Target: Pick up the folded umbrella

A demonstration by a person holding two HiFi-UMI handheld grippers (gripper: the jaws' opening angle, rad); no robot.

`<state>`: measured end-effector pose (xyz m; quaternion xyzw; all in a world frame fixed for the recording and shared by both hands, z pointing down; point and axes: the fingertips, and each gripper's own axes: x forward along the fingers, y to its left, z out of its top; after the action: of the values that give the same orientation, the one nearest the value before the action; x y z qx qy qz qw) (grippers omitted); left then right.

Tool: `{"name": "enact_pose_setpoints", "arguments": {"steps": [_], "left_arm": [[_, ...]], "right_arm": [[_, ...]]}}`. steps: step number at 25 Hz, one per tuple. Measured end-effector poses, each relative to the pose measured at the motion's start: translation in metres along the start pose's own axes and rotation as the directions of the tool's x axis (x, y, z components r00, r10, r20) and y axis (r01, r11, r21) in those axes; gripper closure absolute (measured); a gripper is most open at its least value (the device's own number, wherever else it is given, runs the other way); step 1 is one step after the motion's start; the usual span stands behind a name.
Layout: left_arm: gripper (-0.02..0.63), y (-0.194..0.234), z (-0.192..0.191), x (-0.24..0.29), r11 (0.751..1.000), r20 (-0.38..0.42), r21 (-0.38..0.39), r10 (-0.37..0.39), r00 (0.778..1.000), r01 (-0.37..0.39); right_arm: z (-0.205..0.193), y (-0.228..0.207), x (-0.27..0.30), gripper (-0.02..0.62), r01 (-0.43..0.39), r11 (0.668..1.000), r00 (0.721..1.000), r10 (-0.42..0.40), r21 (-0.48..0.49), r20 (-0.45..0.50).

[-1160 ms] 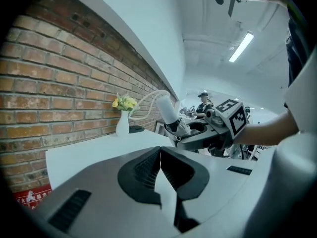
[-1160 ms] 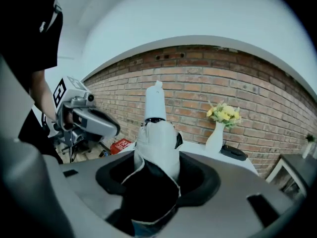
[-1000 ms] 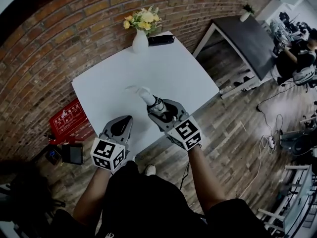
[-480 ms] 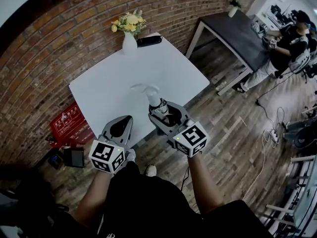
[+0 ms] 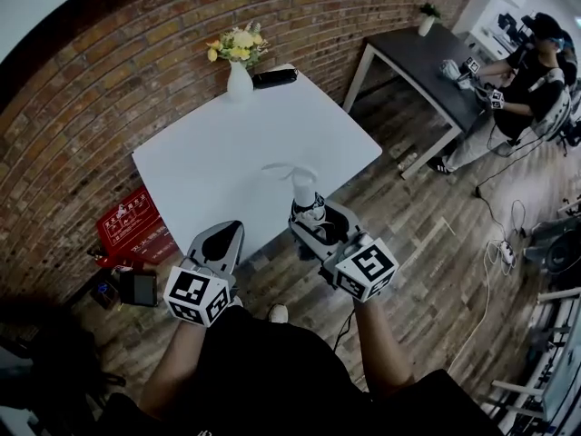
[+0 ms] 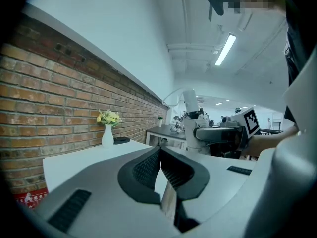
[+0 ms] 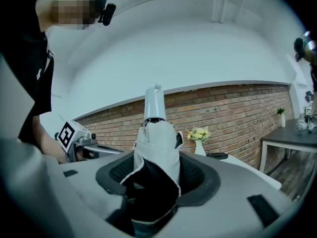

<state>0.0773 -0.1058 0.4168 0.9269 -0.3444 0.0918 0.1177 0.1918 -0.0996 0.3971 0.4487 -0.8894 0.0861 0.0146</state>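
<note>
The folded umbrella point(image 5: 304, 192), pale grey cloth with a white handle, stands up out of my right gripper point(image 5: 315, 222), which is shut on its body. It hangs in the air over the near edge of the white table point(image 5: 209, 157). In the right gripper view the umbrella point(image 7: 157, 145) fills the gap between the dark pads, handle uppermost. My left gripper point(image 5: 221, 242) hovers to the left, near the table's front edge, with its jaws meeting and nothing in them point(image 6: 160, 168). From the left gripper view the umbrella point(image 6: 190, 114) and right gripper point(image 6: 220, 134) show to the right.
A white vase of yellow flowers point(image 5: 239, 69) and a black object point(image 5: 274, 77) sit at the table's far edge by the brick wall. A dark table point(image 5: 422, 57) stands at the right, with a seated person point(image 5: 531, 71) beyond. A red sign point(image 5: 132, 225) leans at the left on the wooden floor.
Both grippers have drawn back from the table toward me and risen. The right one has carried the umbrella from over the tabletop to its near edge.
</note>
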Motion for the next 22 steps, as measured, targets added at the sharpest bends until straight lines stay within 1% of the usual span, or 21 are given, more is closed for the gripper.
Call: {"name": "enact_pose_setpoints", "arguments": {"steps": [7,10,14,22], "left_arm": [[0.591,0.008,0.017,-0.012,1.000,0.040,0.002,-0.001,0.999,0.001],[0.591,0.023,0.023,-0.023,1.000,0.045,0.007,-0.003,0.999,0.002],[0.591,0.045,0.030,-0.037,1.000,0.054,0.012,-0.012,0.998,0.012],[0.591,0.073,0.043,-0.061,0.999,0.076,0.026,-0.028,0.997,0.026]], "right_arm": [[0.025,0.010,-0.010,0.350,0.023,0.998,0.996,-0.029,0.060,0.088],[0.032,0.015,-0.008,0.348,0.052,0.997,0.993,-0.058,0.064,0.102],[0.039,0.021,-0.004,0.348,0.093,0.991,0.986,-0.105,0.095,0.129],[0.046,0.039,-0.009,0.348,0.170,0.978,0.971,-0.188,0.125,0.151]]}}
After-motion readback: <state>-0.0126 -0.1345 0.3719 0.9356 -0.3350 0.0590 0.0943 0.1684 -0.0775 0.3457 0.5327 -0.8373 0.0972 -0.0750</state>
